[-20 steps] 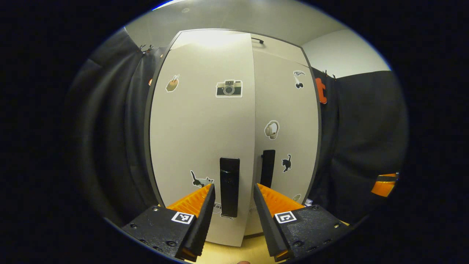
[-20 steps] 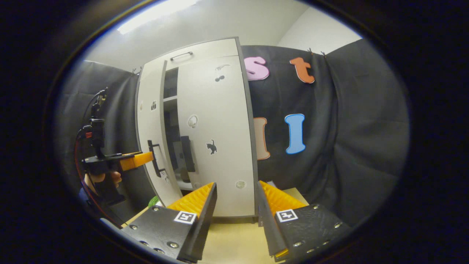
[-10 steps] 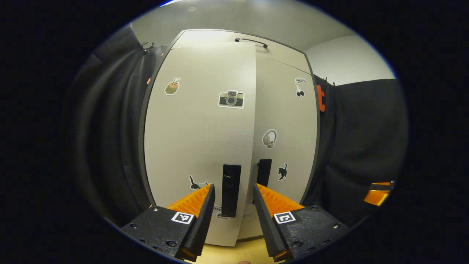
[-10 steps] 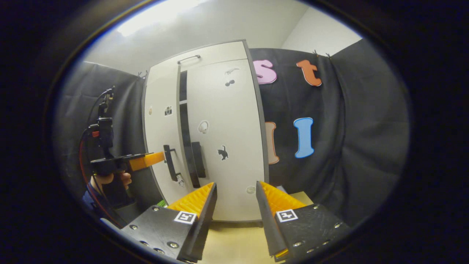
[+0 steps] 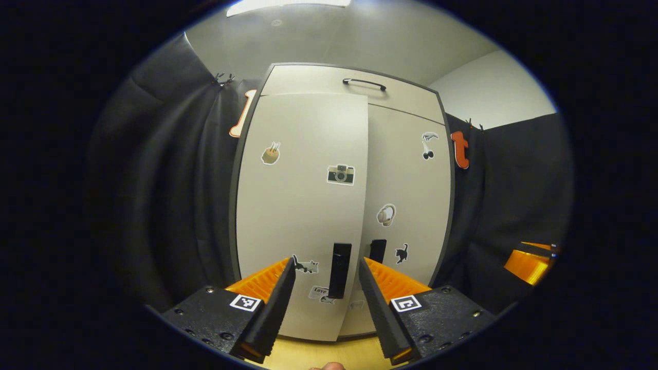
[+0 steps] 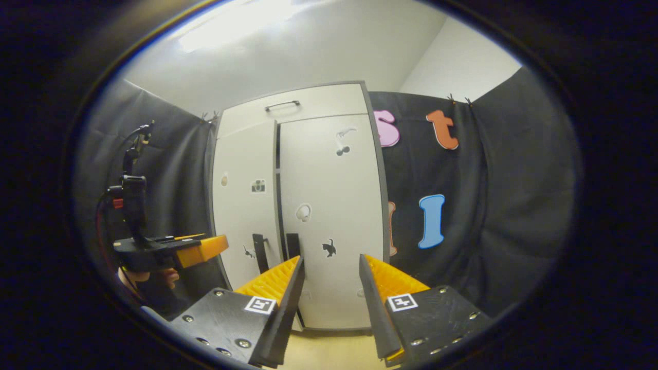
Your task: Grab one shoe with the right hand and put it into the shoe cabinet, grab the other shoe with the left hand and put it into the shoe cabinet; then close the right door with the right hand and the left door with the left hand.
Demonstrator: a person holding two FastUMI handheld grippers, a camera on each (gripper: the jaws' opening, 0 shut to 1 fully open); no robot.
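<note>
"Love" sticker low on left door.

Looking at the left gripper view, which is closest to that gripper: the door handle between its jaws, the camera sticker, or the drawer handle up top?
1. Door handle, low, just ahead of the open jaws.
2. Camera sticker, midway up the left door.
3. Drawer handle, at the very top.

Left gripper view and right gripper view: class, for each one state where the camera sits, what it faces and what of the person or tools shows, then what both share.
Left gripper view: rides the left gripper, facing the cabinet front; its fingers are open before the left door.
Right gripper view: rides the right gripper, open, facing the right door; the left gripper and a hand show beside it.
Shared: the cabinet, both doors, nearly shut.
</note>
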